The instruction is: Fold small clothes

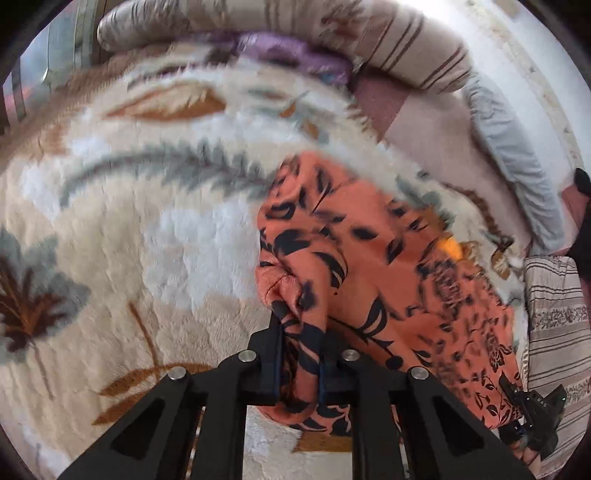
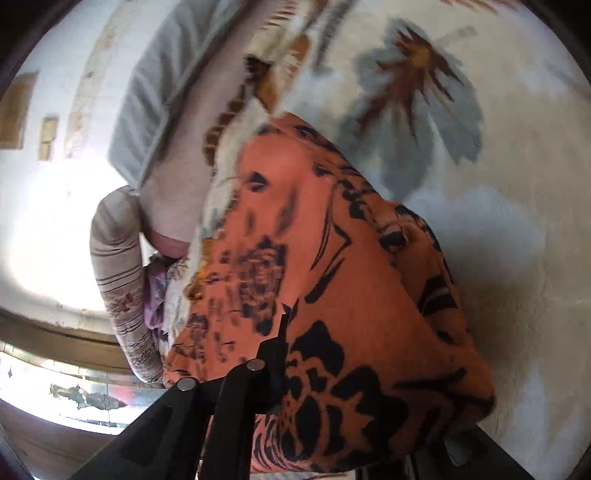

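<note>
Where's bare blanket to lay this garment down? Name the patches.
Free: the plush blanket left of the orange garment, between its grey fern print and flower print. Crowded: beyond and right of the garment, by the striped bolster, purple cloth and grey pillow.

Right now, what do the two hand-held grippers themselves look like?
Left hand-held gripper: matte black angular linkage arms with triangular cut-outs, round silver pivot pins, blue pad edges inside the fingers. Right hand-held gripper: same black build and silver pins; one side is hidden.
</note>
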Action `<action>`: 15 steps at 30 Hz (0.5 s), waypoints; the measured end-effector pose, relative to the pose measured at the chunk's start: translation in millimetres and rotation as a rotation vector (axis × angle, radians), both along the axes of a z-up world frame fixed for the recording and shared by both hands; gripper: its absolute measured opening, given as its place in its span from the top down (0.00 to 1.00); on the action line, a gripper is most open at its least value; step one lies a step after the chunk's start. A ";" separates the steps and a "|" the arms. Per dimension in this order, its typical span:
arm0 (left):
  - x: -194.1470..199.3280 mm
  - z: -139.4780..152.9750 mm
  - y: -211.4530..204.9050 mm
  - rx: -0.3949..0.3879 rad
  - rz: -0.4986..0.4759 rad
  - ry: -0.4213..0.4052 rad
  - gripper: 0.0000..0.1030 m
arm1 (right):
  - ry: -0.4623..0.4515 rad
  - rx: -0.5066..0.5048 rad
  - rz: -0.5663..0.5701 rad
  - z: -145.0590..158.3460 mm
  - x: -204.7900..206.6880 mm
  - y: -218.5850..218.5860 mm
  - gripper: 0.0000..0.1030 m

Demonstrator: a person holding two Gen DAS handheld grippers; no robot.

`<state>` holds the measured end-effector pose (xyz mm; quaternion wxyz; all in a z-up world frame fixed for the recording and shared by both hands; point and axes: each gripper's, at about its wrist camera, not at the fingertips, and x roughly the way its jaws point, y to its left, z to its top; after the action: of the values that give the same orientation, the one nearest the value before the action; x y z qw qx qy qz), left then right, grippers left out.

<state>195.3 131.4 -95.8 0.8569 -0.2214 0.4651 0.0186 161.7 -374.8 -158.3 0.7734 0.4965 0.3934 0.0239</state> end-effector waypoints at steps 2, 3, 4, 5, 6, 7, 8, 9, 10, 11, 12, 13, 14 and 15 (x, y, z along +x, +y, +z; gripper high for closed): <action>-17.8 29.5 0.1 0.010 -0.010 -0.067 0.87 | -0.059 -0.038 0.032 35.8 -8.4 2.6 0.93; -30.6 44.0 0.6 0.006 -0.016 -0.094 0.87 | -0.085 -0.059 0.048 53.2 -13.8 5.4 0.93; -44.6 55.5 1.8 0.004 -0.021 -0.119 0.87 | -0.109 -0.078 0.059 68.5 -19.3 9.4 0.93; -62.3 64.5 3.2 0.008 -0.027 -0.137 0.87 | -0.131 -0.083 0.069 83.4 -30.5 9.2 0.93; -83.1 69.3 3.5 0.016 -0.033 -0.142 0.87 | -0.145 -0.081 0.075 94.2 -44.5 8.2 0.93; -100.6 68.6 3.9 0.017 -0.040 -0.135 0.86 | -0.152 -0.087 0.084 102.1 -63.2 7.0 0.93; -123.1 60.9 5.5 0.016 -0.044 -0.113 0.85 | -0.147 -0.094 0.094 103.5 -82.7 5.9 0.92; -137.2 47.7 6.3 0.016 -0.042 -0.082 0.81 | -0.128 -0.094 0.108 98.5 -100.8 3.8 0.92; -151.4 29.2 7.0 0.018 -0.043 -0.041 0.74 | -0.097 -0.092 0.124 87.7 -115.9 3.7 0.89; -164.7 0.8 7.0 0.030 -0.051 0.028 0.56 | -0.043 -0.105 0.141 65.5 -135.5 1.8 0.83; -172.0 -26.1 9.0 0.036 -0.056 0.106 0.45 | 0.026 -0.132 0.153 43.0 -147.6 1.6 0.75; -178.5 -46.6 13.3 0.026 -0.064 0.151 0.46 | 0.138 -0.159 0.171 12.9 -161.4 -0.9 0.55; -189.0 -40.4 16.6 0.029 -0.078 0.051 0.45 | 0.150 -0.115 0.181 -4.9 -173.9 -5.4 0.58; -191.3 -32.7 17.3 0.052 -0.082 0.050 0.45 | 0.074 -0.079 0.151 -4.0 -188.6 -13.7 0.58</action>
<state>4.0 148.7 -128.5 0.8507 -0.1792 0.4943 0.0008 -27.0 -388.6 -162.2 0.7734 0.4352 0.4584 0.0482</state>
